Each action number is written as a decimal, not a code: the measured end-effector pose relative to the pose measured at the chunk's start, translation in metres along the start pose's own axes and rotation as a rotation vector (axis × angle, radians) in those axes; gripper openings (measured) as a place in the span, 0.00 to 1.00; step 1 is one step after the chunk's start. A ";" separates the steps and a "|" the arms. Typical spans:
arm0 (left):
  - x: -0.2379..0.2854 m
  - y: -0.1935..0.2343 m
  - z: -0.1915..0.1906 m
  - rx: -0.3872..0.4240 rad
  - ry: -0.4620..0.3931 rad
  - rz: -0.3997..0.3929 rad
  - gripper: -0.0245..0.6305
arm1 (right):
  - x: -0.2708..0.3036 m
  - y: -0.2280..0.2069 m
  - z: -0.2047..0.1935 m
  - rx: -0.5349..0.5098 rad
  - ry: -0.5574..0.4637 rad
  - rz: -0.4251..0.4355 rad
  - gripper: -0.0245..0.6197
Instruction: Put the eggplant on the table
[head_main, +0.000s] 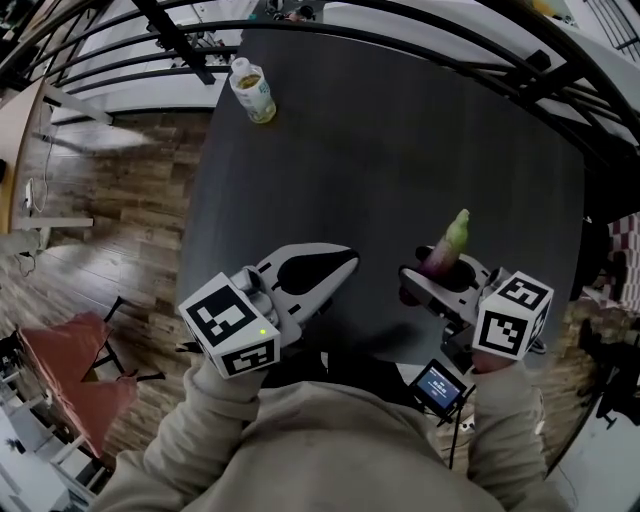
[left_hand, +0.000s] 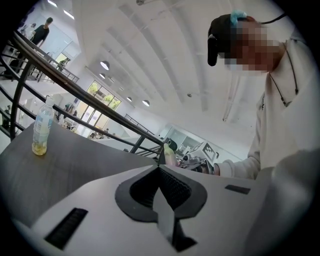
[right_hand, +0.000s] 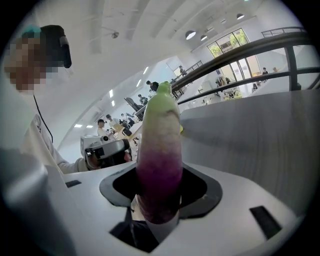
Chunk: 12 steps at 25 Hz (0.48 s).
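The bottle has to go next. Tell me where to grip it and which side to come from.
Grip the bottle around its round middle, below the white cap, jaws level. It stands upright near the table's far left corner with railing bars behind, so come from the near side, probably with the empty left gripper, opened first.

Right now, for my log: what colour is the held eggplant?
The eggplant fades from purple through whitish to a green tip; clearest in right gripper view.
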<state>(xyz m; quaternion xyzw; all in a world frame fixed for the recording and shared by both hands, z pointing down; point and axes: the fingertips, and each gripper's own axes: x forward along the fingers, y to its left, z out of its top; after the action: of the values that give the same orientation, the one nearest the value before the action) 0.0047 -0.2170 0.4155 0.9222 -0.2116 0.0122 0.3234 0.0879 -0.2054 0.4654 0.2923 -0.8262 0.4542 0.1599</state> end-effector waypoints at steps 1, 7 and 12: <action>-0.001 0.003 -0.003 -0.006 -0.001 0.004 0.05 | 0.003 -0.003 -0.004 0.004 0.011 -0.002 0.38; -0.007 0.012 -0.032 -0.054 0.019 0.029 0.05 | 0.015 -0.028 -0.036 0.060 0.072 -0.027 0.38; -0.013 0.017 -0.043 -0.070 0.032 0.037 0.05 | 0.025 -0.047 -0.067 0.112 0.134 -0.049 0.38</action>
<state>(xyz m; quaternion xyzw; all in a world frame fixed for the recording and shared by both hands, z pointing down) -0.0092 -0.1983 0.4578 0.9060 -0.2238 0.0254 0.3584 0.0975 -0.1769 0.5457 0.2898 -0.7795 0.5144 0.2091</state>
